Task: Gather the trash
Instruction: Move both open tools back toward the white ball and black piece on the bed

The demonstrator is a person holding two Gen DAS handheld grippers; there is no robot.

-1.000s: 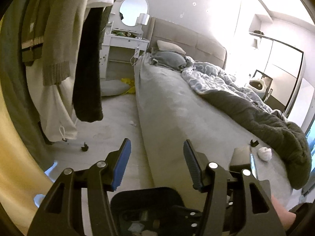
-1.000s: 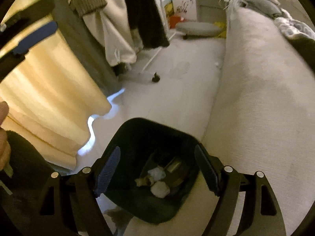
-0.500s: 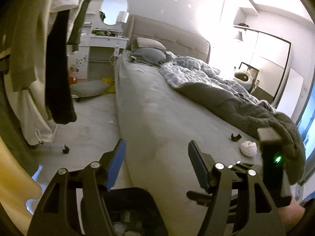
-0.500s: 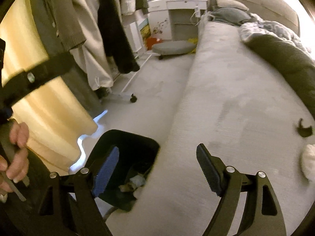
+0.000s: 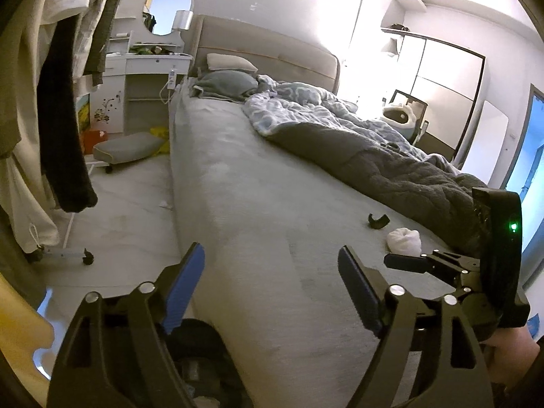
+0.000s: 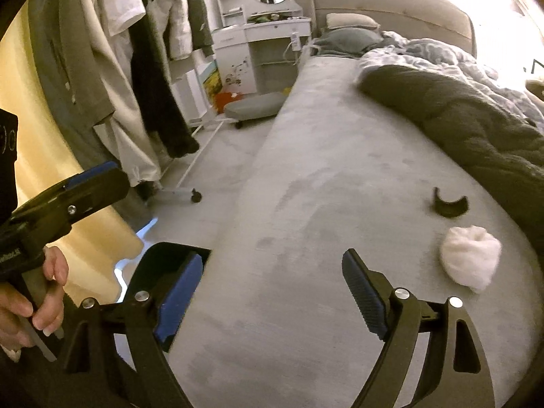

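Observation:
A crumpled white wad (image 6: 471, 260) lies on the grey bed (image 6: 323, 176), and a curved black scrap (image 6: 449, 204) lies just beyond it. The left wrist view shows the same wad (image 5: 404, 240) and scrap (image 5: 377, 221). My right gripper (image 6: 272, 292) hovers over the bed's near corner, left of the wad, its jaws opening with nothing between them. My left gripper (image 5: 270, 282) hangs over the bed's left edge, jaws opening and empty. A black bin (image 6: 163, 265) stands on the floor beside the bed, partly hidden behind the fingers.
A dark grey blanket (image 5: 391, 166) and a pale patterned quilt (image 5: 306, 108) cover the bed's right side. Clothes hang on a wheeled rack (image 5: 64, 102) at left. A floor cushion (image 5: 127, 146) and a white dresser (image 5: 149, 78) stand at the far end. Yellow curtain (image 6: 40, 136) at left.
Both grippers have swung right from over the bin to over the bed, and their jaws have widened. The wad and scrap have come into the right wrist view.

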